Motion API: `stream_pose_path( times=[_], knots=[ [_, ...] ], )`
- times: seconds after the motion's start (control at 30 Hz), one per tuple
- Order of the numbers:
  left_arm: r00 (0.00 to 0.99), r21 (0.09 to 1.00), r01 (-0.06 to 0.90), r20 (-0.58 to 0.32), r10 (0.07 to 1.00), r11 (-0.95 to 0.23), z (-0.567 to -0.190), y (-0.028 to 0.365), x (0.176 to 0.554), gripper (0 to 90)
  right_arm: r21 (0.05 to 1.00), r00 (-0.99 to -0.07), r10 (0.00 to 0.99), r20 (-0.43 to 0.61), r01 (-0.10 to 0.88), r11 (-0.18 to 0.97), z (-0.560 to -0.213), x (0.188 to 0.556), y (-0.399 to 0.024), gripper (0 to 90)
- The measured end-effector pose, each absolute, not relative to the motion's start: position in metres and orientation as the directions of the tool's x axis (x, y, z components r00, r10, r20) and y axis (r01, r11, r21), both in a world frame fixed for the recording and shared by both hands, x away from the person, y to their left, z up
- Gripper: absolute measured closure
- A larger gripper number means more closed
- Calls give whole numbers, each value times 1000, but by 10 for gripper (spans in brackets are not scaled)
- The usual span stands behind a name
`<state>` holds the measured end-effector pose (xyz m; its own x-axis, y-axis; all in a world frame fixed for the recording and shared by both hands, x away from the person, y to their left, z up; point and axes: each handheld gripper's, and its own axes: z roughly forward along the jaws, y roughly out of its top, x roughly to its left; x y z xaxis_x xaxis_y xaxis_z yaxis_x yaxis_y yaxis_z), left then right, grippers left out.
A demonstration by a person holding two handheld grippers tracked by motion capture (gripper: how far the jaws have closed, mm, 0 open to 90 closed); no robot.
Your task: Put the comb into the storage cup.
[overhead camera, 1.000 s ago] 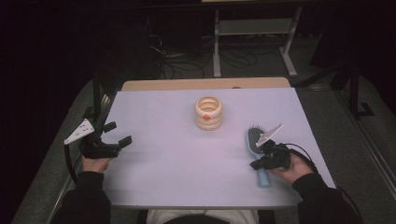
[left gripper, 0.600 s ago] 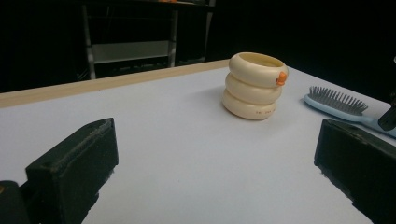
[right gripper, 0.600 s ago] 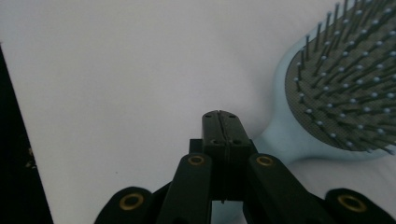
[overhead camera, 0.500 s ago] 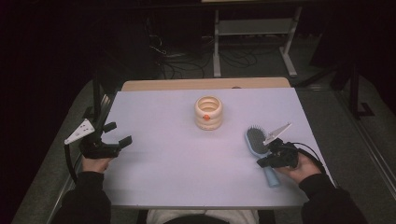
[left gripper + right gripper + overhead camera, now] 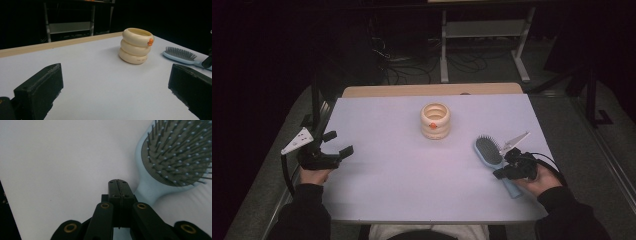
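A light-blue hairbrush (image 5: 488, 150) lies bristles up on the white table (image 5: 387, 195) at the right, its handle running toward the person's right hand. My right gripper (image 5: 498, 175) rests over that handle. In the right gripper view its jaws (image 5: 118, 182) are pressed flat together with nothing between them, and the brush head (image 5: 175, 157) lies just beyond to the right. A cream holder of three stacked rings with an orange dot (image 5: 435, 120) stands at the table's middle back. My left gripper (image 5: 340, 142) sits at the left edge, open and empty, and faces the holder (image 5: 136, 46) and the brush (image 5: 178, 53).
A wooden strip (image 5: 432, 90) borders the table's far edge. Behind it, a metal shelf frame (image 5: 482, 35) and cables stand on the dark floor. Grey floor runs along both sides of the table.
My right hand and gripper have shifted slightly to the right and nearer along the brush handle. The left gripper and the ring holder have stayed put.
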<state>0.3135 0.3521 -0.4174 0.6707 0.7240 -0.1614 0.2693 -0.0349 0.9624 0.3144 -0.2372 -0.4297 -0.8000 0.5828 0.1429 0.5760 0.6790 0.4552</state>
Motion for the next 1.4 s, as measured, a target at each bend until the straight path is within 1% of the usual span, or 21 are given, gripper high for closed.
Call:
stream_pose_path(
  times=[0.57, 0.77, 1.13, 1.17, 1.2, 1.3, 1.4],
  knots=[
    [670, 963, 269, -162, 724, -34, -417, 352, 313, 0, 452, -775, 618, 132, 602, 658, -429, 315, -253, 889],
    [670, 962, 270, -162, 725, -35, -417, 352, 313, 0, 459, -765, 629, 138, 612, 644, -429, 315, -260, 889],
    [670, 962, 271, -163, 724, -35, -418, 352, 314, 0, 484, -762, 633, 134, 608, 629, -425, 312, -261, 885],
    [670, 962, 271, -162, 724, -36, -418, 352, 314, 0, 487, -761, 635, 134, 609, 626, -424, 311, -261, 878],
    [671, 962, 271, -162, 724, -36, -418, 352, 314, 0, 496, -759, 640, 124, 605, 622, -423, 311, -262, 846],
    [670, 962, 271, -163, 724, -35, -418, 352, 314, 0, 499, -756, 644, 120, 606, 619, -421, 310, -261, 832],
    [669, 962, 271, -163, 725, -34, -418, 352, 313, 0, 513, -752, 650, 110, 603, 611, -418, 309, -260, 792]
  ],
)
